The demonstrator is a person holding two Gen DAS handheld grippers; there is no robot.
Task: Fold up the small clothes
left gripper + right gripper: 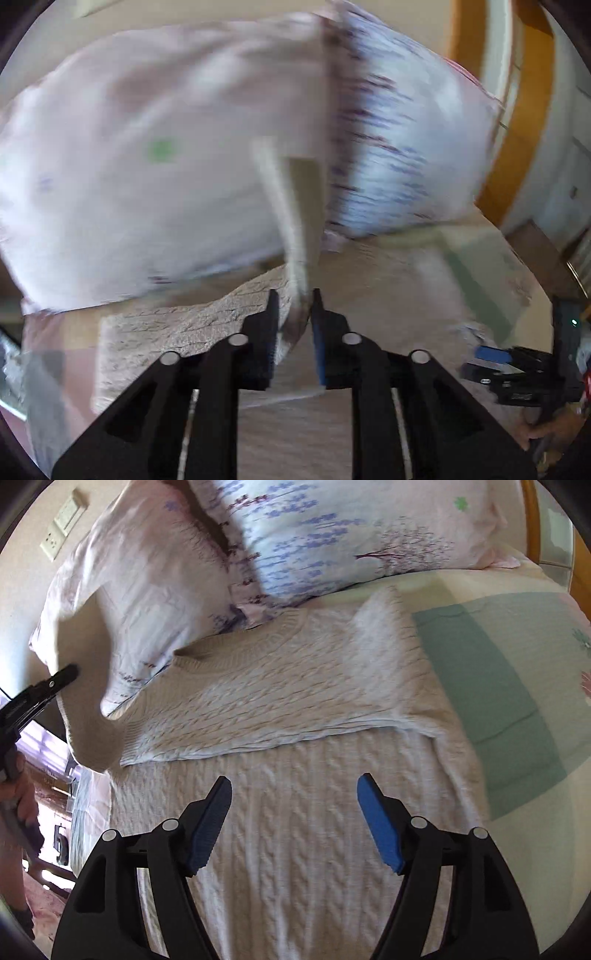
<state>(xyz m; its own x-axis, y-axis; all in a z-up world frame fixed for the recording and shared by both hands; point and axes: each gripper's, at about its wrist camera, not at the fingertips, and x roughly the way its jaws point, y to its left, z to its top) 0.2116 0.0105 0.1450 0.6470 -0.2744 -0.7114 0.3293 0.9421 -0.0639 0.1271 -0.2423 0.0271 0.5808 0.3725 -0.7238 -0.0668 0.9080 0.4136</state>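
Note:
A cream cable-knit sweater [280, 716] lies flat on the bed, neck toward the pillows, one sleeve folded across its body. My left gripper [294, 295] is shut on the other sleeve [284, 206] and holds it lifted off the bed; in the right wrist view that gripper [64, 674] is at the far left with the sleeve [88, 686] hanging from it. The left wrist view is blurred. My right gripper [294, 786] is open and empty, low over the sweater's lower body. It also shows at the right edge of the left wrist view [491, 356].
Two floral pillows [332, 531] lean at the head of the bed. The bedsheet [509, 686] has green and cream patches. A wooden bed frame [532, 520] runs at the right. Wall sockets [61, 522] are at the upper left.

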